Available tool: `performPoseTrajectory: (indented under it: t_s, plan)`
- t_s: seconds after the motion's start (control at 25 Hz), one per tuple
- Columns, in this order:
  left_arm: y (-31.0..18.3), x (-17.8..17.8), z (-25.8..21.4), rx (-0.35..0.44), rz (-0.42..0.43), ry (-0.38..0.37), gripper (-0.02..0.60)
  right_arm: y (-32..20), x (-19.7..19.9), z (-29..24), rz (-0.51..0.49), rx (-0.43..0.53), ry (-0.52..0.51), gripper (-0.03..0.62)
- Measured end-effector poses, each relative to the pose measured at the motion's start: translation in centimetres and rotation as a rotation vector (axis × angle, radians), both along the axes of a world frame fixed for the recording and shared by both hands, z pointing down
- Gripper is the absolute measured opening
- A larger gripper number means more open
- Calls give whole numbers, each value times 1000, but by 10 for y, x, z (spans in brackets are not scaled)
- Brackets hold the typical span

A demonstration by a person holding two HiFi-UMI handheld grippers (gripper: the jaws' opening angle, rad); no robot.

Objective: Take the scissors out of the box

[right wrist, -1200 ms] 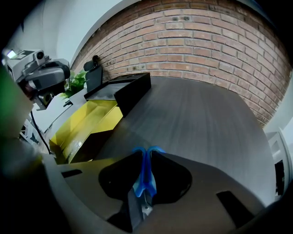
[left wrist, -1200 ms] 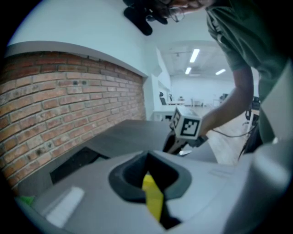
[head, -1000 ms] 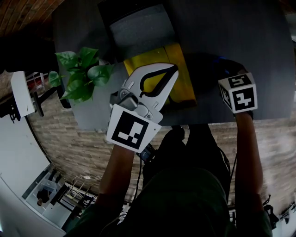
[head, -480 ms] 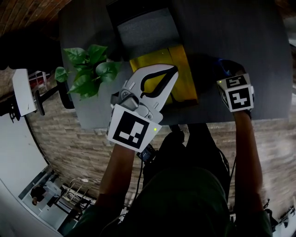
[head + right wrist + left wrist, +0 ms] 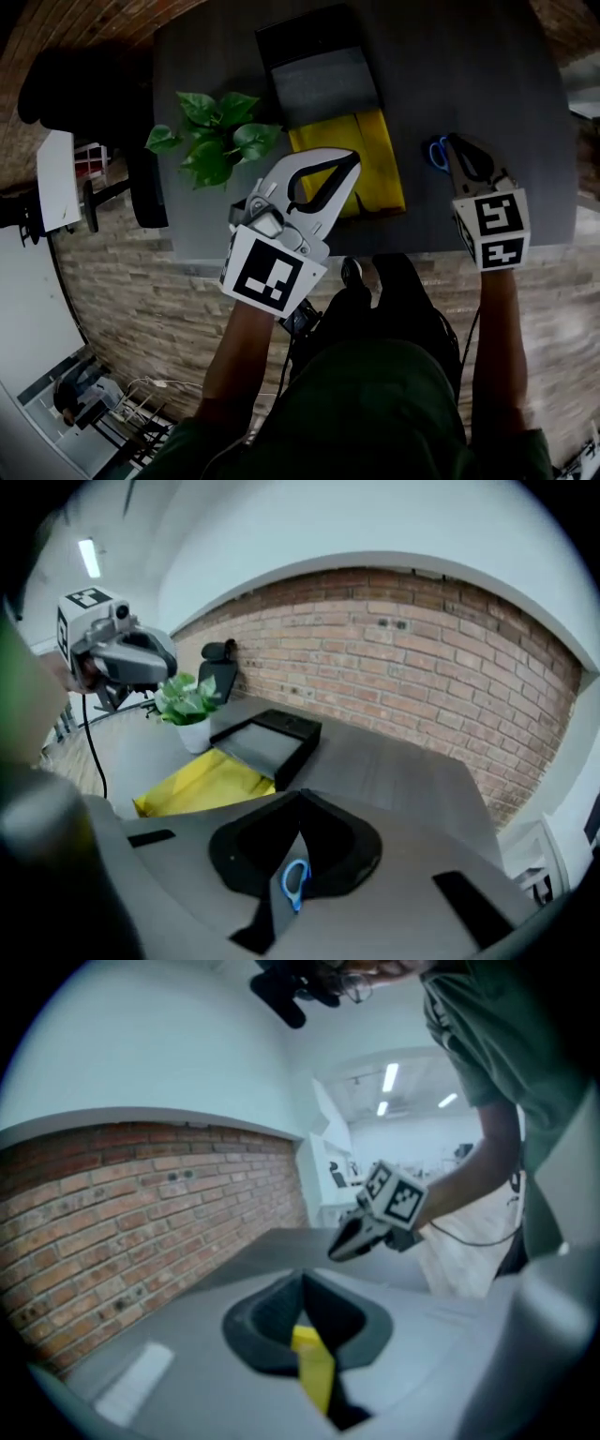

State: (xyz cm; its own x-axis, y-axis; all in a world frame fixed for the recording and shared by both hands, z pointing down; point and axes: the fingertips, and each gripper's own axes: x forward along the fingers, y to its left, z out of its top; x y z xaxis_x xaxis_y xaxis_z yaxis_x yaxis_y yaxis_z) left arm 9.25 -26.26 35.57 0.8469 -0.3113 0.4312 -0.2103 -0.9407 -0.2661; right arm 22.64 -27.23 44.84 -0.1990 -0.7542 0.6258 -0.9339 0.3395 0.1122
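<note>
1. The right gripper (image 5: 453,142) is the one to watch. Its jaws have just been closing and now sit pressed together on the scissors (image 5: 437,153).
2. In the right gripper view the blue handle loop shows right in the seam between those jaws, just under the tips.
3. So the scissors are held above the table (image 5: 497,75) and are outside the black box (image 5: 309,33). The box lies ahead of the right gripper and off to its left.
4. A flat yellow packet (image 5: 380,159) lies on the table to the left of the right gripper, and its far end meets the near end of the box.
5. The left gripper (image 5: 352,157) hangs over the near-left part of that packet, well above it. Its jaws are together with nothing clamped, and only a sliver of yellow shows through the seam in the left gripper view.
6. A potted plant (image 5: 217,136) stands on the table to the left of the left gripper, beside the box.
7. Seen from the left gripper, the right gripper is ahead and to the right, up in the air with its marker cube on top.
8. A brick wall (image 5: 422,658) runs beyond the table, ahead of both grippers.
</note>
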Motion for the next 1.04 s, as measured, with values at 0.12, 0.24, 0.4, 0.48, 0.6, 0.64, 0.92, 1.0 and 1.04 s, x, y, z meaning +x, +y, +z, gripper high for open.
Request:
performPoseTrajectory:
  t_s: [0.12,0.24,0.4,0.48,0.6,0.64,0.92,1.0,1.04]
  plan:
    - [12,-11,-19,19,1,10,0,8,-25,-51,-61,97,-10,6]
    - [26,-24,-39,44,2,29,0,18,-47,-98,-98,185,-4,6]
    - [48,-41,-63,66,0,52,0,39,-75,-150,-141,280,4,6]
    - [58,-47,-74,85,-2,72,0,50,-88,-170,-164,319,19,6]
    - [74,-58,-91,106,-9,99,0,70,-107,-191,-200,360,46,6]
    - [79,-61,-97,114,-11,109,0,77,-113,-196,-211,371,55,6]
    - [122,-84,-131,160,-14,156,0,123,-156,-219,-274,393,86,6]
    - [135,-91,-136,158,-15,162,0,137,-167,-224,-290,390,88,6]
    - [142,-95,-138,157,-16,164,0,144,-173,-226,-297,388,89,6]
